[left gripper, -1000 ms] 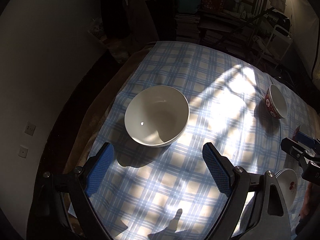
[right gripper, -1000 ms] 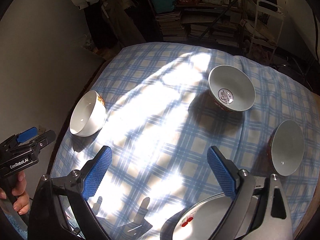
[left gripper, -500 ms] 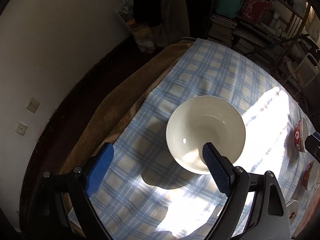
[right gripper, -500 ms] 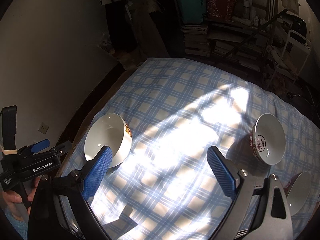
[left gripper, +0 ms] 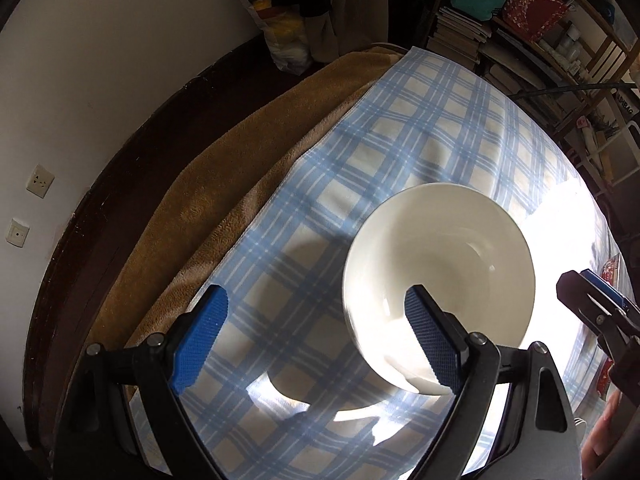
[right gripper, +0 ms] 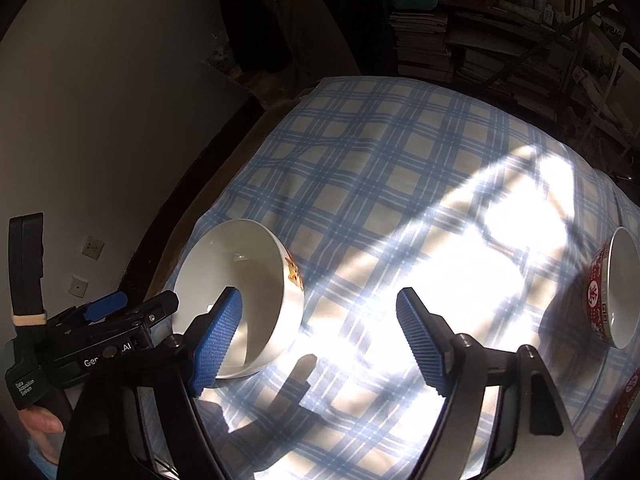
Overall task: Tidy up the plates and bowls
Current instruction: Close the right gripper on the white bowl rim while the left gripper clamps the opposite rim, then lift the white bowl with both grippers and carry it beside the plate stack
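Note:
A large white bowl [left gripper: 438,268] stands on the blue checked tablecloth [left gripper: 420,128] near the table's left edge. My left gripper [left gripper: 316,332] is open; its right finger sits over the bowl's near rim and its left finger is outside the bowl. The same bowl [right gripper: 248,280], with an orange mark on its side, shows in the right wrist view. My right gripper [right gripper: 320,340] is open and empty above the cloth, to the right of that bowl. A red patterned bowl [right gripper: 612,292] stands at the right edge.
A brown blanket [left gripper: 224,184] hangs off the table's left side, beside a white wall [left gripper: 100,60]. Shelves with books and boxes [left gripper: 520,12] stand behind the table. The other hand-held gripper [right gripper: 92,332] shows at the left of the right wrist view.
My left gripper has moved close to the white bowl, with its right finger now over the rim. My right gripper has swung left, so the plate and the far bowls left its view.

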